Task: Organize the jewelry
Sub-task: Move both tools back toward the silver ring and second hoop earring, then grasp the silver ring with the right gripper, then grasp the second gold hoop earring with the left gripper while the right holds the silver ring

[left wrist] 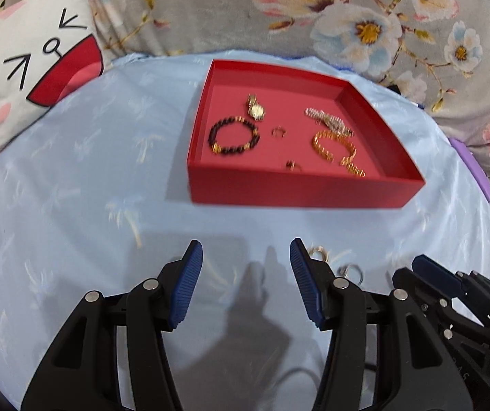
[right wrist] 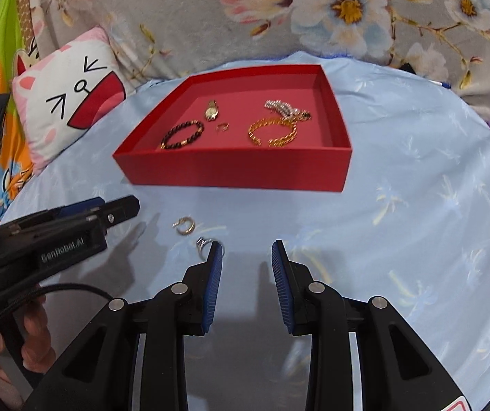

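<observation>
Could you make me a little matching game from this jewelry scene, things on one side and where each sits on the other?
Things:
1. beaded bracelet
2. gold chain bracelet
3. gold hoop ring
4. cat-face pillow

Places:
A. on the blue cloth, outside the box
B. left part of the red box
C. beyond the cloth's left edge
D. right part of the red box

Pairs: 1-B, 2-D, 3-A, 4-C

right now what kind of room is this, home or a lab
Most likely a home, probably a bedroom: a floral blanket and a cartoon cat pillow lie behind a surface draped in pale blue cloth, which holds the red jewelry tray.
</observation>
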Demonstrator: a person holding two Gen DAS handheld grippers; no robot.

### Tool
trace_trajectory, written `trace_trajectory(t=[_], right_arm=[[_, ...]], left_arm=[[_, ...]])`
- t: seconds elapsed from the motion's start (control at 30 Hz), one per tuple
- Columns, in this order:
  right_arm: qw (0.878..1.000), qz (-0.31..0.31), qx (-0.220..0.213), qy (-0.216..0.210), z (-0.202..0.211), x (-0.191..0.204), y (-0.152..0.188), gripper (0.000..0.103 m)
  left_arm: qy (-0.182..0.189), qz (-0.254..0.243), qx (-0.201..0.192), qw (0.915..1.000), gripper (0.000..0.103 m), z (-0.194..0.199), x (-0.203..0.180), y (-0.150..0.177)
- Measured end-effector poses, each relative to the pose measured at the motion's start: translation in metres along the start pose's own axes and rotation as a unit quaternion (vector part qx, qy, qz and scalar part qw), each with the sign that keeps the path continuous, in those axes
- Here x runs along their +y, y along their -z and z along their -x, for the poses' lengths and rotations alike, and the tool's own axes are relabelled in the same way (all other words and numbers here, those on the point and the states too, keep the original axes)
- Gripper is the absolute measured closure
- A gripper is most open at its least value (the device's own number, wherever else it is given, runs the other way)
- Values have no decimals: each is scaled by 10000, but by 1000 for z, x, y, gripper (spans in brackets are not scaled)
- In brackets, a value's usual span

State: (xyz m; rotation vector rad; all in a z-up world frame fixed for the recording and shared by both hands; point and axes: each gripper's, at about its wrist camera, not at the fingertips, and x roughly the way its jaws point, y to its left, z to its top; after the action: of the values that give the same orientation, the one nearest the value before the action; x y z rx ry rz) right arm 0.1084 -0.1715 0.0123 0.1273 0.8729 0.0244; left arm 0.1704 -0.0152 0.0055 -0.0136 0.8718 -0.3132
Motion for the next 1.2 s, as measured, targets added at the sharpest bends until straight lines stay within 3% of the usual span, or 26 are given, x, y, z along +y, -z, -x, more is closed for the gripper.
trace_trajectory(t=[0.33,0.83,1.2], right_arm=[[9995,175,219,-148,-24,21,0,73],[9989,383,283,-27,-37,30,-3,81],[9997,143,216,16,-30,19,-2,82]], left_arm=[[-126,166,133,9997,52,-1,16,23],[-104,241,111,9996,52,-1,23,22],[36,130,96,9999,52,0,14,17]])
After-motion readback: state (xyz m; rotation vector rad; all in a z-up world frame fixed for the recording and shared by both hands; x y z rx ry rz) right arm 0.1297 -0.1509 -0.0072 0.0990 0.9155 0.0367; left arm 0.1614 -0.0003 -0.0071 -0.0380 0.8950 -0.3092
